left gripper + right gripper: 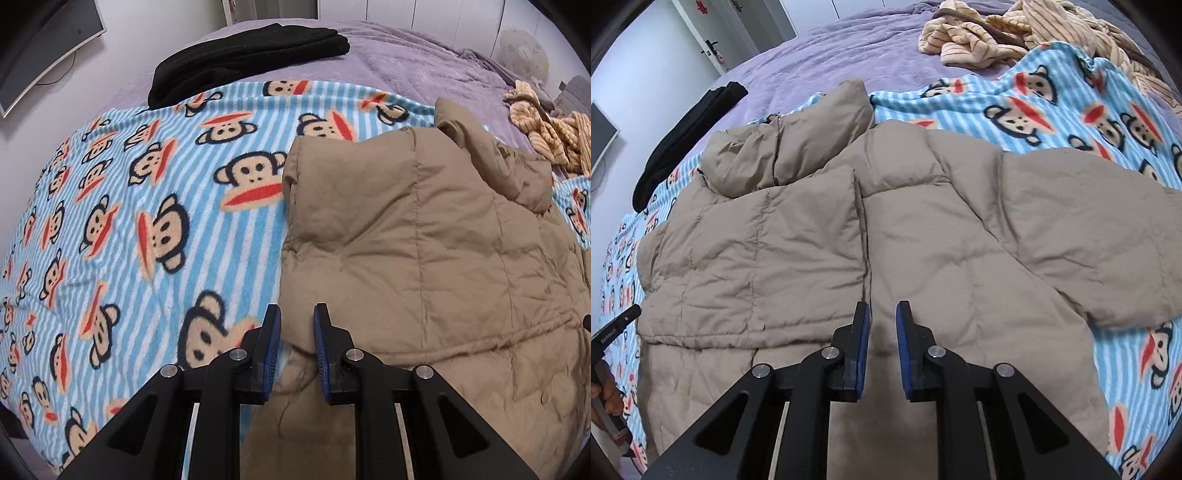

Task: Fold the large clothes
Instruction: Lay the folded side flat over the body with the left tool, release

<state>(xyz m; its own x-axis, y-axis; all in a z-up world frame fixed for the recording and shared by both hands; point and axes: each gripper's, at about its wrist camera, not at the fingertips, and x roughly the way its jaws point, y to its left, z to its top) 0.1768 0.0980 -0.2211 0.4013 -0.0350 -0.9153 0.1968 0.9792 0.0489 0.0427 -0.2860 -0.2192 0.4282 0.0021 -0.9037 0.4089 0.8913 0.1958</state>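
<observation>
A tan quilted puffer jacket [942, 240] lies spread on a blue striped monkey-print blanket [1071, 110]. One side panel [757, 258] is folded over its front, and a sleeve [1108, 240] stretches to the right. In the left wrist view my left gripper [296, 314] is at the jacket's [406, 240] left edge. A bunched fold of tan fabric is pinched between its blue pads [320, 350]. My right gripper [882, 310] hovers just over the jacket's middle. Its jaws stand a narrow gap apart, with only flat fabric and a shadow showing through.
The blanket [129, 221] covers a purple bed [424, 62]. A folded black garment [251, 55] lies at the far left, and crumpled beige striped clothes [1015, 33] lie at the far right. A hand [605, 387] shows at the right wrist view's left edge. A monitor [37, 48] hangs on the wall.
</observation>
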